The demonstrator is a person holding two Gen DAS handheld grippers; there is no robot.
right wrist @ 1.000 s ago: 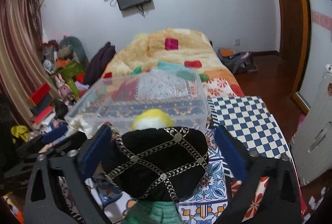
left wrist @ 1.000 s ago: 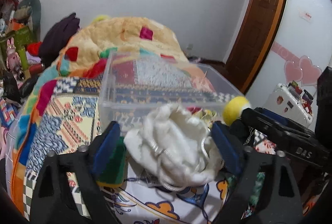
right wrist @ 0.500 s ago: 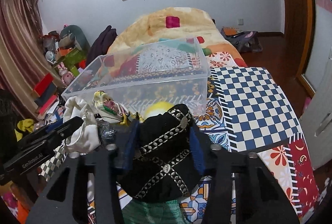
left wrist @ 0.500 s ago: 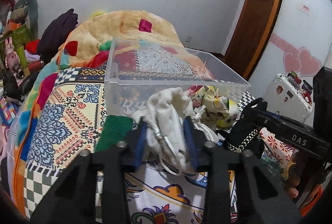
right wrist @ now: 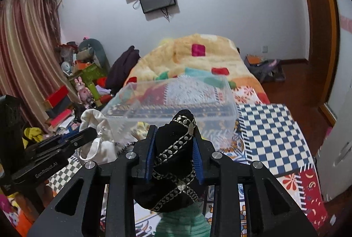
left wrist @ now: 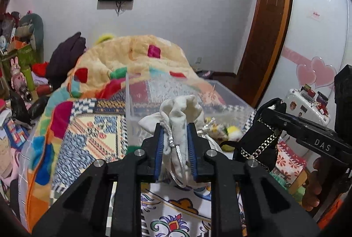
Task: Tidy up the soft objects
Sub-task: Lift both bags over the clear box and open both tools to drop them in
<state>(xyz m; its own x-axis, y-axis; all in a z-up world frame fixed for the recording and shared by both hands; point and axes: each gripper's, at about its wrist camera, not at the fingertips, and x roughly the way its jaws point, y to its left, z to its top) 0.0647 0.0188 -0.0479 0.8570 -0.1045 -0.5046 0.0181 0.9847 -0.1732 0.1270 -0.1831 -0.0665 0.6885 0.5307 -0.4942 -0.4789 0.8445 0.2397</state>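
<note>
My left gripper (left wrist: 175, 127) is shut on a white drawstring pouch (left wrist: 182, 111) and holds it up in front of a clear plastic bin (left wrist: 176, 94) on the bed. My right gripper (right wrist: 175, 129) is shut on a black cap with silver embroidery (right wrist: 173, 162), held above the bed near the bin's (right wrist: 176, 100) front wall. The black cap (left wrist: 257, 140) and right gripper show at the right of the left wrist view; the white pouch (right wrist: 96, 133) shows at the left of the right wrist view. A patterned yellow soft toy (left wrist: 217, 127) lies by the bin.
A green knit item (right wrist: 182, 223) lies under the black cap. A patchwork bedspread (left wrist: 88, 133) covers the bed, with a heaped orange blanket (right wrist: 198, 56) behind the bin. Clutter and toys (right wrist: 83, 74) stand at the left. A white suitcase (left wrist: 308, 105) stands at the right.
Both grippers closed from wide open onto their items, then lifted them: the white pouch and the black cap now hang pinched above the bed, closer to the bin.
</note>
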